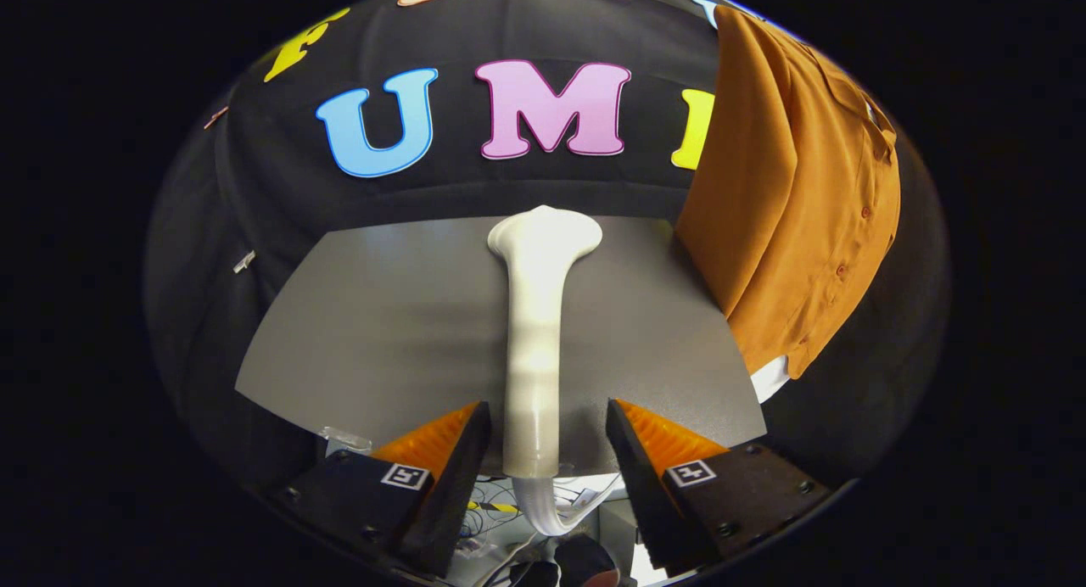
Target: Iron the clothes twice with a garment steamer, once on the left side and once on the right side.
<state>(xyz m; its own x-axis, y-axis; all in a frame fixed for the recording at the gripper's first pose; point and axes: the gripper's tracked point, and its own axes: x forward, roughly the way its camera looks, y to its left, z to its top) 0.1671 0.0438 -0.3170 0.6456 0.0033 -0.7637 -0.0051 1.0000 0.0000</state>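
Straddling the lower handle of the cream-white plastic garment steamer [536,341], the claw [547,438] stands with its two fingers apart, a gap showing on either side of the handle, so neither pad presses on it; the grasp appears not yet made. The steamer lies lengthwise on the flat grey bench [382,332], handle toward the claw and flared head pointing away, an orientation that suits a straight approach along the fingers. Its pale ribbed hose [539,511] drops from the handle end below the bench edge. Beyond the fingers and to the right hangs the rust-orange buttoned shirt [789,197], suspended vertically so that both sides can be steamed, well apart from the steamer head.
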